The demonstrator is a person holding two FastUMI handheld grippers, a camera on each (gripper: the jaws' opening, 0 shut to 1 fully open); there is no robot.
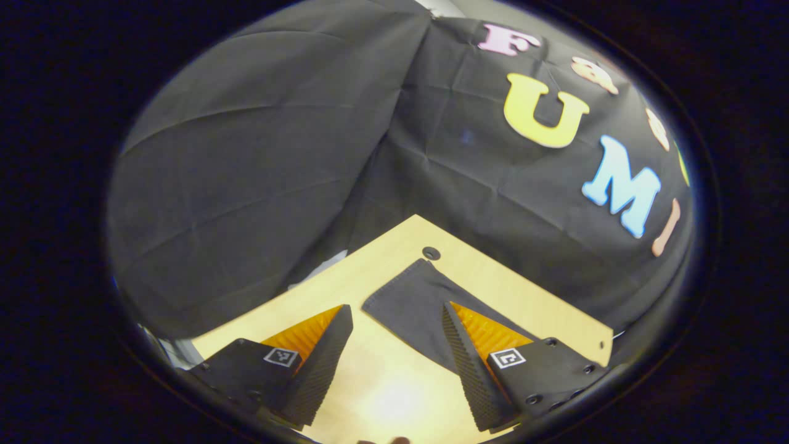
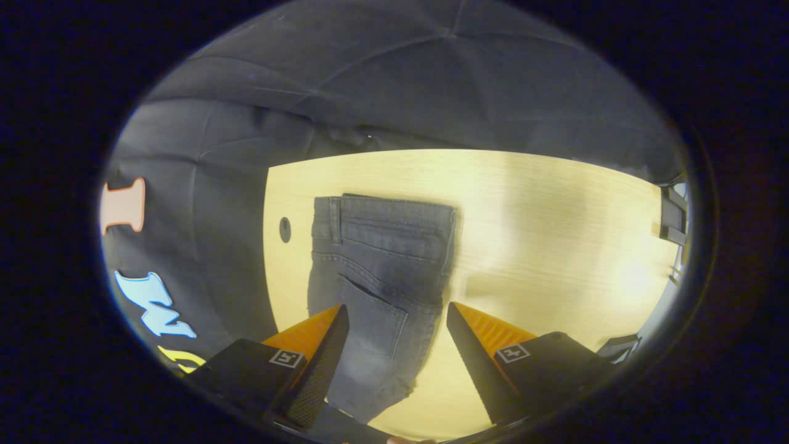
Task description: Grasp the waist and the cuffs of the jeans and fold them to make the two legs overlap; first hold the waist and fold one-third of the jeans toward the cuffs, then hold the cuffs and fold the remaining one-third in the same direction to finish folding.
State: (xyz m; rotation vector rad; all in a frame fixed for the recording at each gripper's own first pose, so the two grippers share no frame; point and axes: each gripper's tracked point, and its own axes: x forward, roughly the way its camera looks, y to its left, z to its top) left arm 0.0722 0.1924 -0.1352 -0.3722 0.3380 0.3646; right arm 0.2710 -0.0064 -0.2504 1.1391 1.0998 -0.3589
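**Both tools hovering wide over jeans on table**

Jeans (image 2: pixel 379 271) are lying flat on the light wood table (image 2: pixel 555 216), w/ the two legs overlapping into one long strip. In the right gripper view the waistband is sitting at the far end, belt loop and back pocket facing up, and the fabric is running toward the camera and passing under the view's lower edge. A round cable hole (image 2: pixel 285 229) is showing in the tabletop just beside the waist's left edge.

Right tool (image 2: pixel 397 317) is hanging above the jeans w/ jaws spread wide, gripping nothing; the strip is showing between its fingers (image 2: pixel 320 364), approx. at pocket level. Can't tell whether the tips are touching the cloth.

Left tool (image 1: pixel 397 317) is also standing wide, holding nothing. In the left gripper view a dark corner of the jeans (image 1: pixel 410 302) is lying near the table (image 1: pixel 542 308) corner, w/ its far tip just beside the hole (image 1: pixel 431 253). Bare tabletop is showing between its fingers (image 1: pixel 327 364), and the right finger is overlapping the cloth's edge in the picture; contact unclear.
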